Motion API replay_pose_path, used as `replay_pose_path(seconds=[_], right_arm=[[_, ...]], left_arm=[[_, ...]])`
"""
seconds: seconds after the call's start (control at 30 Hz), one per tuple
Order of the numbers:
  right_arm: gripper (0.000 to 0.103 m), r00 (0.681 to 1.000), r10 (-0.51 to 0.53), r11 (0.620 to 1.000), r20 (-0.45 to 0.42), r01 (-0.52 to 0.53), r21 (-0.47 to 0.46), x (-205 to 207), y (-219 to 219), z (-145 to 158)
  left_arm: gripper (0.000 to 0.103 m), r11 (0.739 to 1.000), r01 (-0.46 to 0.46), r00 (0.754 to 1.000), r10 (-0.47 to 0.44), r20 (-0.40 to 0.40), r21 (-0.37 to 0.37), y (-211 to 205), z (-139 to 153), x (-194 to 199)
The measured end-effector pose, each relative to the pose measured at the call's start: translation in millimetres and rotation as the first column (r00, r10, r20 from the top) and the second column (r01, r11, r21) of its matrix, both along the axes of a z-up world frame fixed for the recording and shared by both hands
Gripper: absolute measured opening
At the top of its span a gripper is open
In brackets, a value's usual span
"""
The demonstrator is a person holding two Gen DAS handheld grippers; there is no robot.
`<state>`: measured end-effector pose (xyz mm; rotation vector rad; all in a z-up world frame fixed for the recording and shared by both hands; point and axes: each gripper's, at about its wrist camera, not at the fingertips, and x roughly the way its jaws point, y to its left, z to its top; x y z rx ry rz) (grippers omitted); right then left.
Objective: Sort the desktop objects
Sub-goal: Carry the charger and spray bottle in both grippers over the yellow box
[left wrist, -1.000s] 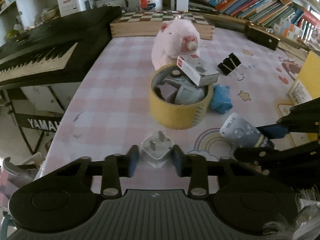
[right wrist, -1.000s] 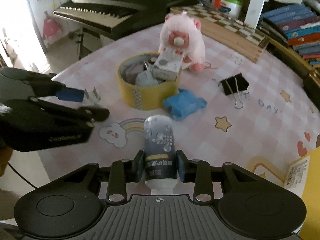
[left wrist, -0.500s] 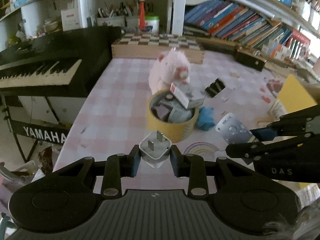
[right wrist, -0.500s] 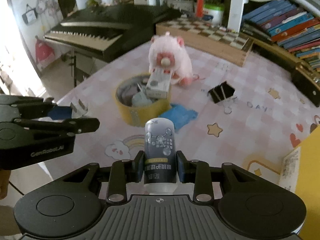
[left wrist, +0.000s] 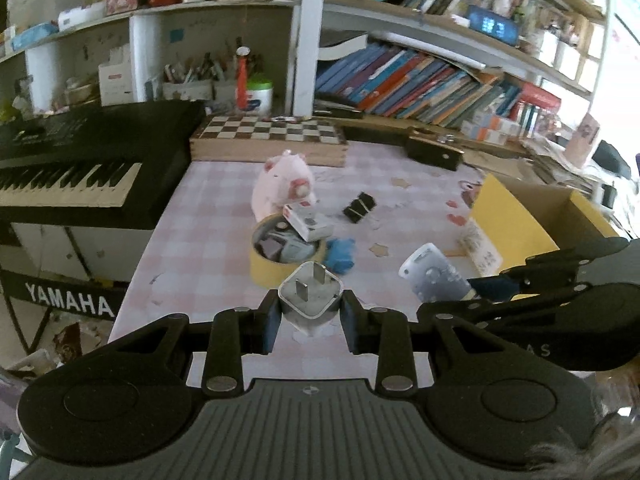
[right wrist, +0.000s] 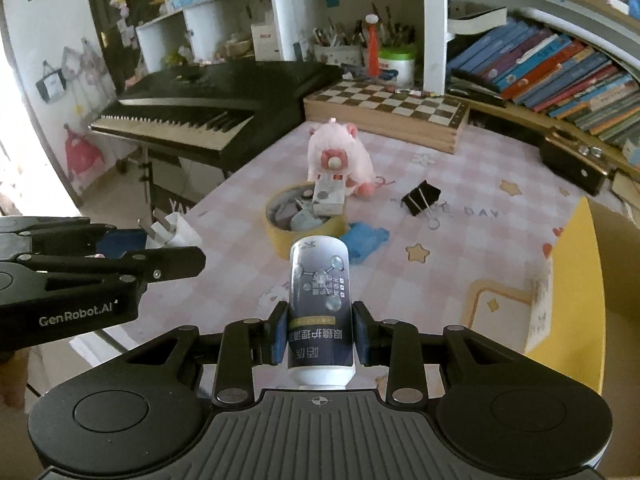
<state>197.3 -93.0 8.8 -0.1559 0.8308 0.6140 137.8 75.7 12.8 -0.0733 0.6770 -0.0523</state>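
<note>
Desktop objects [right wrist: 306, 216] on pink checked tabletop [right wrist: 460, 248] amid bookshelves [left wrist: 420, 76], keyboard [right wrist: 200, 108].

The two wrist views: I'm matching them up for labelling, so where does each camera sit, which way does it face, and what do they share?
Left wrist: sits on the left gripper, facing down across the pink checked table; its fingers clamp a white plug adapter; the right gripper enters from the right.
Right wrist: sits on the right gripper, facing likewise; its fingers clamp a dark labelled bottle; the left gripper enters from the left.
Shared: yellow tape roll, pink plush toy, black binder clip.
</note>
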Motion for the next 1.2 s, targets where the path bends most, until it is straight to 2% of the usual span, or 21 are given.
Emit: replay_pose_path(seconds=[0.53,0.73,1.0,1.2], right_arm=[[0.033,0.992,-0.116,0.993,-0.053,0.116,0.013,-97.2,-12.0,-10.9],[0.033,0.981,-0.185,0.982,-0.062,0.187,0.016,-133.1,-23.9,-15.8],[0.033,0.944,-0.319,0.946,-0.086,0.322,0.023,-170.4,-53.9,-22.3],[0.033,0.899,-0.428,0.902,-0.095,0.432,0.024,-193.9,-79.7,-24.4]], left_arm=[[0.029,0.993,0.105,0.993,-0.107,-0.040,-0.048,-7.2,-10.5,-94.8],[0.029,0.986,0.160,0.986,-0.162,-0.045,-0.044,-15.0,-12.7,-119.7],[0.029,0.952,0.303,0.951,-0.305,-0.056,-0.038,-44.6,-16.2,-135.1],[0.029,0.913,0.407,0.911,-0.408,-0.061,-0.037,-70.8,-18.2,-138.9]])
